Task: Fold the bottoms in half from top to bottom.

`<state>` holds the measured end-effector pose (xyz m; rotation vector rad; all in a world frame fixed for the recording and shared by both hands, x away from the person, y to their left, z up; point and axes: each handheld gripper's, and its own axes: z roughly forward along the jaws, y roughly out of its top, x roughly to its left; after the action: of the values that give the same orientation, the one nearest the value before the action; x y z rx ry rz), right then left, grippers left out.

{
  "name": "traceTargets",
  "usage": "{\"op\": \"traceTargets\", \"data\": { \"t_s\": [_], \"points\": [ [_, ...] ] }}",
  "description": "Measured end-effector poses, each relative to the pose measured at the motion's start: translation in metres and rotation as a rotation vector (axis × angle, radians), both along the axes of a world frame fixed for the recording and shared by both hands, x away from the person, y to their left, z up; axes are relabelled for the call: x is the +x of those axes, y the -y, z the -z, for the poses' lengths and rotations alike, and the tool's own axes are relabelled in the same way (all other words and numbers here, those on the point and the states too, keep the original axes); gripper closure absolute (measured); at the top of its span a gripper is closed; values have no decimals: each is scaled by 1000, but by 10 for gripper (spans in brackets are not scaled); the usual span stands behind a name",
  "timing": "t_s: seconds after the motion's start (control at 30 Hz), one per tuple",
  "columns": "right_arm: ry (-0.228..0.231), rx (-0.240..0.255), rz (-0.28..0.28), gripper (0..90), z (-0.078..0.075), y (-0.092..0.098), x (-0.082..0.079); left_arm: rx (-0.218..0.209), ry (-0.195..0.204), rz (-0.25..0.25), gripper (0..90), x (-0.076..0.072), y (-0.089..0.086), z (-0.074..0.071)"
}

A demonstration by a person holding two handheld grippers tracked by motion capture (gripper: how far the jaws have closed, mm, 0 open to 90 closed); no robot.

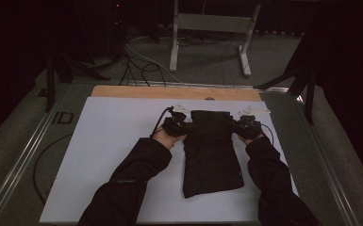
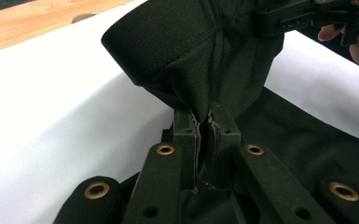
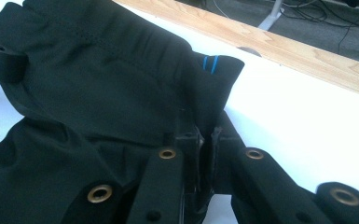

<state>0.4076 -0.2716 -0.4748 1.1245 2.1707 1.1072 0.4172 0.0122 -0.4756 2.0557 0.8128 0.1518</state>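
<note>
A black garment (image 1: 212,150), folded lengthwise, lies on the white sheet (image 1: 108,155) with its waistband end away from me. My left gripper (image 1: 181,126) is shut on the waistband's left corner; its own view has the fabric (image 2: 191,56) bunched and pinched between the jaws (image 2: 208,122). At the waistband's right corner my right gripper (image 1: 239,126) is shut too, and its own view shows the cloth (image 3: 121,79) with two short blue stitches (image 3: 210,63) caught between the pads (image 3: 207,133). The far end of the garment is lifted slightly between both grippers.
A wooden table edge (image 1: 169,92) runs beyond the white sheet. Behind it on the floor stand a white metal frame (image 1: 212,28) and loose cables (image 1: 136,66). Metal rails (image 1: 26,150) border the table left and right. A cable (image 1: 160,120) trails from the left gripper.
</note>
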Motion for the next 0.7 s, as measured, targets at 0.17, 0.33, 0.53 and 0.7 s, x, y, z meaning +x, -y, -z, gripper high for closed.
{"op": "traceTargets", "data": {
  "t_s": [0.17,0.33,0.53,0.7],
  "points": [
    [8,2,-6,851,-2,1,-8,4,-2,9,856,-6,0,-1],
    [17,9,-10,850,-2,2,-16,2,10,22,856,-14,1,-4],
    [30,2,-18,850,-5,4,-27,-2,17,39,857,-24,1,-5],
    [35,2,-26,850,-7,5,-36,-6,17,42,857,-29,-1,-5]
  ]
}}
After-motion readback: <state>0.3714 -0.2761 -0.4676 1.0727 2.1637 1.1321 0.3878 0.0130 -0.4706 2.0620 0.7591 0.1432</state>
